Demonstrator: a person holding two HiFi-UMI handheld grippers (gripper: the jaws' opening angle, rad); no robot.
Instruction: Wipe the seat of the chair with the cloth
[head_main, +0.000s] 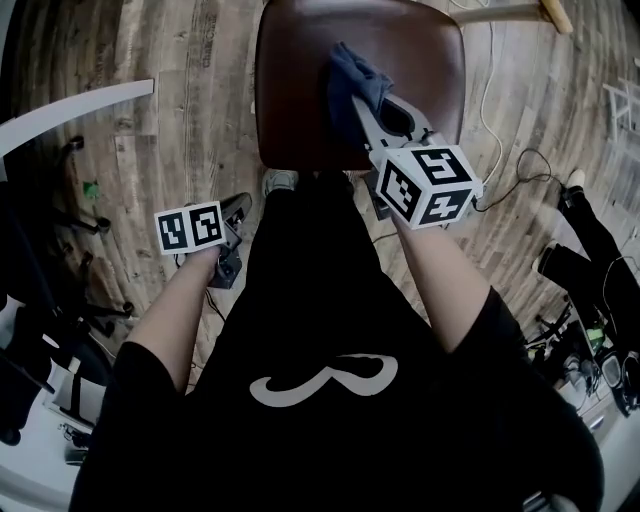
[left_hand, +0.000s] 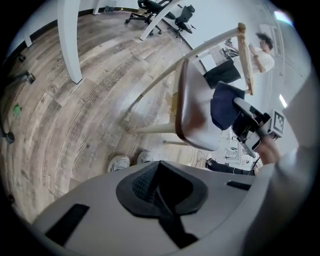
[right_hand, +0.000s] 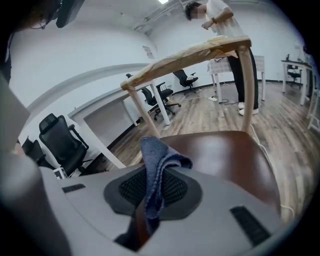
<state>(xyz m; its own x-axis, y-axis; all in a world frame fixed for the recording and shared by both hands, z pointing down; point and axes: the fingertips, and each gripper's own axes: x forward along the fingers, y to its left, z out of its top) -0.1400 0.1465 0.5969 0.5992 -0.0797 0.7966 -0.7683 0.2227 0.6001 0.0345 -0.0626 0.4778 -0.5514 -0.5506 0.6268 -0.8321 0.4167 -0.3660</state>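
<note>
head view is looking steeply down at you standing over the chair seat (head_main: 300, 80), a dark brown glossy seat on a wooden floor (head_main: 160, 120). your right gripper (head_main: 352, 100) is reaching forward over the seat, and its jaws are clamping the blue cloth (head_main: 355, 72), which is bunching up past the tips above the right half of the seat. in the right gripper view the right gripper (right_hand: 150, 200) is pinching the cloth (right_hand: 159, 157) between its pads, with a fold of fabric standing upright out of the jaws and the brown seat (right_hand: 225, 155) spreading out just beyond it, under the pale wooden back rail (right_hand: 190, 55). whether the cloth is pressing on the seat or hanging just over it is not showing clearly. your left gripper (head_main: 236, 212) is hanging low at your left side, well apart from the chair and over the floor. in the left gripper view the left gripper (left_hand: 159, 186) is showing its jaws closed together with nothing between them, and it is facing the seat (left_hand: 192, 112) from the side, with the cloth (left_hand: 225, 106) lying against the seat's face and the right gripper (left_hand: 250, 125) behind it. your white shoes (left_hand: 120, 162) are showing on the floor near the chair legs.
</note>
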